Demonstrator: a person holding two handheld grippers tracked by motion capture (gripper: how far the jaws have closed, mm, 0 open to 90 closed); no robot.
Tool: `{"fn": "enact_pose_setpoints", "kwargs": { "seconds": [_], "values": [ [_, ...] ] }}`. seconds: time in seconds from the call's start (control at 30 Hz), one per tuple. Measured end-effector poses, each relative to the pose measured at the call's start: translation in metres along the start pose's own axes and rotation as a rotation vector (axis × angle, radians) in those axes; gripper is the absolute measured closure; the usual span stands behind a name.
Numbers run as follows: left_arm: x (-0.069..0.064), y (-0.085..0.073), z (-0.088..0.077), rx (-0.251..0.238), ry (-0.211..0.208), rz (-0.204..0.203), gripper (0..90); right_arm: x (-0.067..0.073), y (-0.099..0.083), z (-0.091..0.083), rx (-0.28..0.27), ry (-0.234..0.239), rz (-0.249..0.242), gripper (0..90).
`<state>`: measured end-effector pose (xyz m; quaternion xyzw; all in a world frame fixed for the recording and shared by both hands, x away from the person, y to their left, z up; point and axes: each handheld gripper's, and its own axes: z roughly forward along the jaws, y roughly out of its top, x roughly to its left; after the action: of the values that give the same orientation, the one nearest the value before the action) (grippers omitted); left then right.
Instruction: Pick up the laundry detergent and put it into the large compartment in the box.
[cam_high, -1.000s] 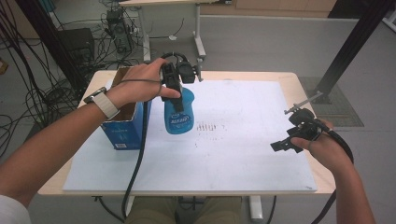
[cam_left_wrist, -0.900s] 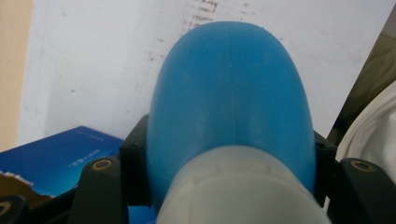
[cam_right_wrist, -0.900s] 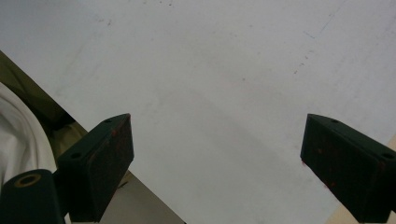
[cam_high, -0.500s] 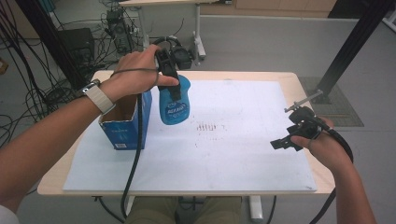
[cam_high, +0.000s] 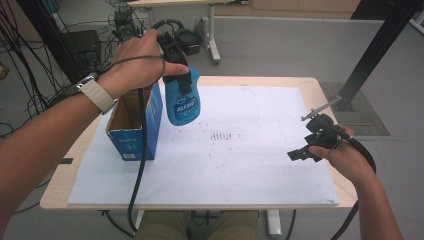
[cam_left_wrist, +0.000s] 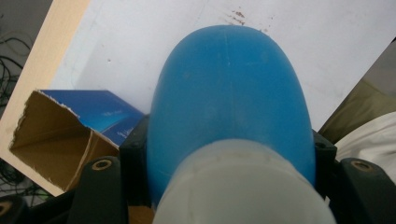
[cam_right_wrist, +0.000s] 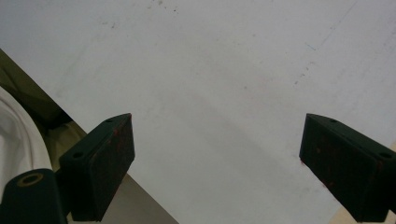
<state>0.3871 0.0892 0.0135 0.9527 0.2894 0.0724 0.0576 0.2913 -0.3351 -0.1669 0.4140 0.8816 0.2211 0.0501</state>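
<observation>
Tongs first: your left tongs (cam_high: 182, 82) are pinching the blue bottle (cam_high: 183, 102) near its pale cap end, and it hangs clear of the counter (cam_high: 310, 85) in the upper left of the high view, just right of the open blue box (cam_high: 134, 132). In the left gripper view the bottle's (cam_left_wrist: 229, 93) rounded body bulges well past the pads on both sides, with the box's (cam_left_wrist: 51, 126) torn cardboard mouth at the lower left. Your right tongs (cam_high: 312, 145) sit spread and empty at the right of the high view, low over the white sheet (cam_high: 260, 165); the right gripper view shows both pads (cam_right_wrist: 109, 161) wide apart with nothing between them.

The risks from here, as I judge them:
- The grip is high on a smooth, curved bottle, so its weight hangs below the pads. A quick swing could make it pivot or slide out.
- If you are heading for the box, its mouth looks narrow and ragged. Coming in tilted could catch the bottle's base on the rim and tip or shove the box toward the counter's left edge.
- Letting go before the base is well inside could drop it onto the sheet, where it may roll.
- The cable (cam_high: 140, 165) trailing beside the box could snag on its corner.
</observation>
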Motion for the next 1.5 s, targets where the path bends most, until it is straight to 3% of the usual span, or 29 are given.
{"fn": "enact_pose_setpoints", "kwargs": {
  "seconds": [0.23,0.7,0.8,1.17,1.5],
  "values": [
    [0.009,-0.002,-0.007,0.008,-0.014,-0.086,38.0,0.002,-0.002,-0.002,-0.011,-0.008,-0.001,10.3],
    [0.033,-0.013,-0.027,0.013,0.009,-0.254,38.0,0.003,0.002,0.001,-0.018,0.000,-0.025,10.3],
    [0.038,-0.018,-0.029,0.004,0.012,-0.300,38.0,0.003,0.004,0.002,-0.018,0.002,-0.033,10.3],
    [0.055,-0.033,-0.038,0.009,0.004,-0.403,38.0,0.001,0.014,0.004,-0.015,0.006,-0.058,10.3],
    [0.061,-0.052,-0.053,0.011,0.015,-0.513,38.0,-0.002,0.018,0.004,-0.019,0.010,-0.076,10.3]
  ]
}}
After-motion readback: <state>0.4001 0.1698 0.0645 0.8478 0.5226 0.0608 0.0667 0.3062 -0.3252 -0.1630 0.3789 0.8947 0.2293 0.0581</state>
